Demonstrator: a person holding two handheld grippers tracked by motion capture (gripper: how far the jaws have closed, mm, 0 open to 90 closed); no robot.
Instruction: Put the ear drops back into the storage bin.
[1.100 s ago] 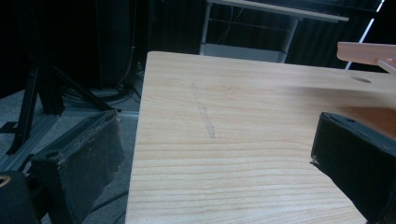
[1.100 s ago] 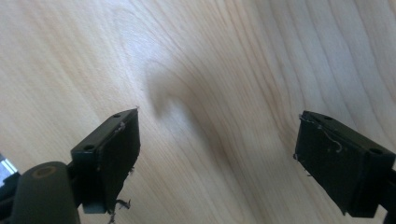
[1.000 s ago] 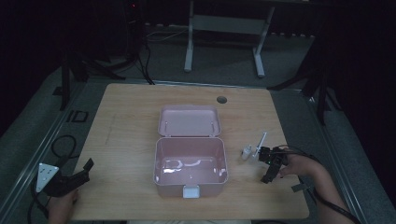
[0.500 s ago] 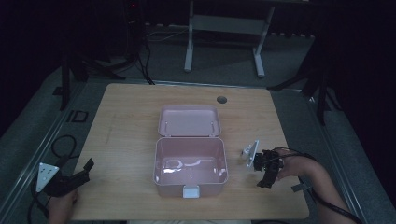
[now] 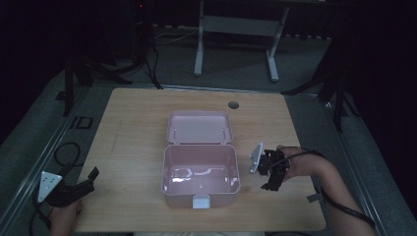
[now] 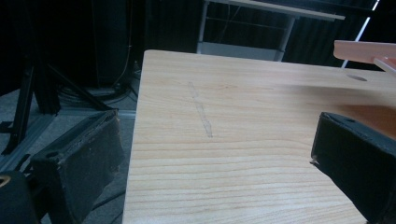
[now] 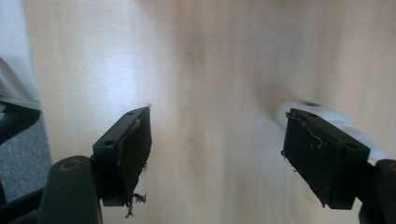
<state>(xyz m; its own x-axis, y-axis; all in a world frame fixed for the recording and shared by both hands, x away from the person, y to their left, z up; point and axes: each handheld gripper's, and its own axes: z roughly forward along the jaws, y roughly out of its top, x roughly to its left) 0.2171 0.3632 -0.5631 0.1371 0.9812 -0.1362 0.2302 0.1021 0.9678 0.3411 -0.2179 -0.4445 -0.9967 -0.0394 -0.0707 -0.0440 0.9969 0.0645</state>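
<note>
bare table [image 5: 133,142] between left gripper [image 5: 81,184] and box [image 5: 200,169]

An open box [image 5: 200,173] sat mid-table [image 5: 133,123], its lid [image 5: 199,127] lying behind it. The left gripper [image 5: 83,183] rested at the near left edge. The right gripper [image 5: 273,173] hovered just right of the box.

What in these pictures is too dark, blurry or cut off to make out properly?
- White object in the right gripper view: blurred, partly behind one jaw; I can't identify it.
- Pink box interior in the high view: glare on the floor; any contents unclear.
- Pink box in the left gripper view: cut off by the right edge.
- Room beyond the table: too dark.
</note>
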